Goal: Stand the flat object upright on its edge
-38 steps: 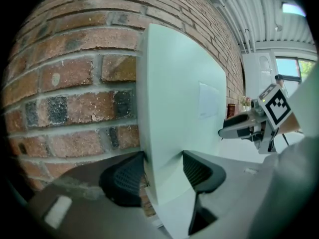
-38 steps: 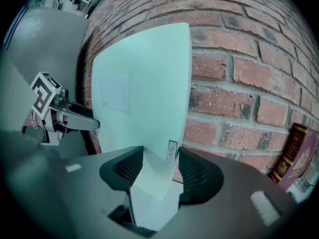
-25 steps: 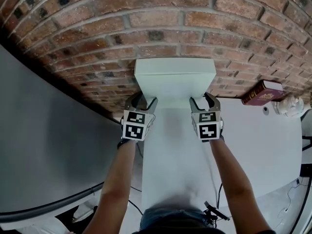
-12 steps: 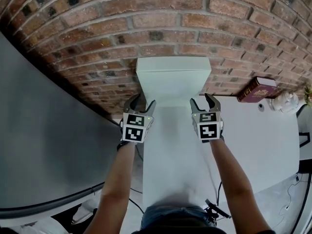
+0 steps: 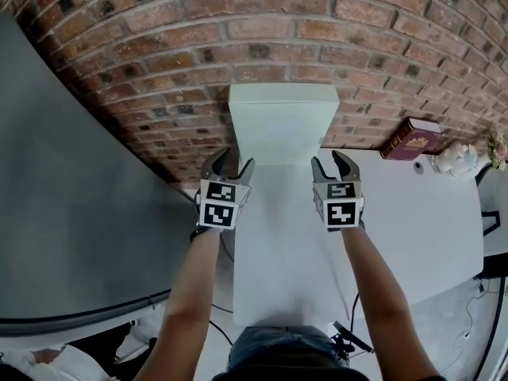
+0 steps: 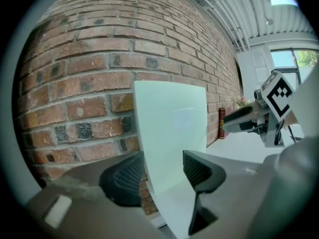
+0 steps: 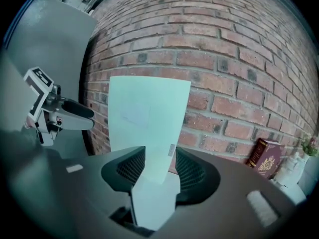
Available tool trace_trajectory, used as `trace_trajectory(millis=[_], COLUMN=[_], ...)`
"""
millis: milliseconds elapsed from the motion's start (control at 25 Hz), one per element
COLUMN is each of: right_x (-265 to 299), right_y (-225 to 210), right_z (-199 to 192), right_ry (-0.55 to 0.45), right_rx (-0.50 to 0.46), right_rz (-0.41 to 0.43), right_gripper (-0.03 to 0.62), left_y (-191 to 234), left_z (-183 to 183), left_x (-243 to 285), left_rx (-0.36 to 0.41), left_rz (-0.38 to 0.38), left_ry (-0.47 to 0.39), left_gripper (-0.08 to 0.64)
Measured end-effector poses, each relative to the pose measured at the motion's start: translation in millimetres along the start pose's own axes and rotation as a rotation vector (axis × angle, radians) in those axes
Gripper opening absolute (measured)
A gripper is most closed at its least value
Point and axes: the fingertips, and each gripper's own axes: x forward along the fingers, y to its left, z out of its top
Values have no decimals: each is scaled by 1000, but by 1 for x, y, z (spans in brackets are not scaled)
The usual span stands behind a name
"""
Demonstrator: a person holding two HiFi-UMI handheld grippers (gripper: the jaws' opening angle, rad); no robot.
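Observation:
A flat white board point(image 5: 283, 125) stands nearly upright in front of the brick wall point(image 5: 238, 30), its lower edge by the far end of a narrow white table point(image 5: 278, 252). My left gripper point(image 5: 232, 161) is shut on the board's lower left edge. In the left gripper view the board point(image 6: 172, 123) runs down between the ribbed pads point(image 6: 124, 178). My right gripper point(image 5: 329, 161) grips the lower right edge; its jaws have just been closing, and the board point(image 7: 147, 113) sits between its pads point(image 7: 192, 172), which touch it.
A grey panel point(image 5: 71, 213) fills the left side. On a white tabletop point(image 5: 429, 213) at the right, a dark red book point(image 5: 413, 139) leans against the wall beside a small white figure point(image 5: 459, 159). Cables lie on the floor below point(image 5: 349, 340).
Both grippers and the board have risen slightly toward the wall together. The board's top edge sits higher and its face looks steeper.

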Motion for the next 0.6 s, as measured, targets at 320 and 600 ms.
trace_trajectory(millis=[320, 600], right_x=[-29, -61], right_y=[9, 26], right_z=[7, 21], right_ry=[-35, -86], right_rx=[24, 33], right_rz=[-7, 5], right_gripper=[43, 0], left_y=[1, 4], left_z=[10, 24], left_x=[-29, -61], left_rx=[-8, -19], left_rz=[32, 46], left_ry=[-59, -119], left_gripper=[131, -2])
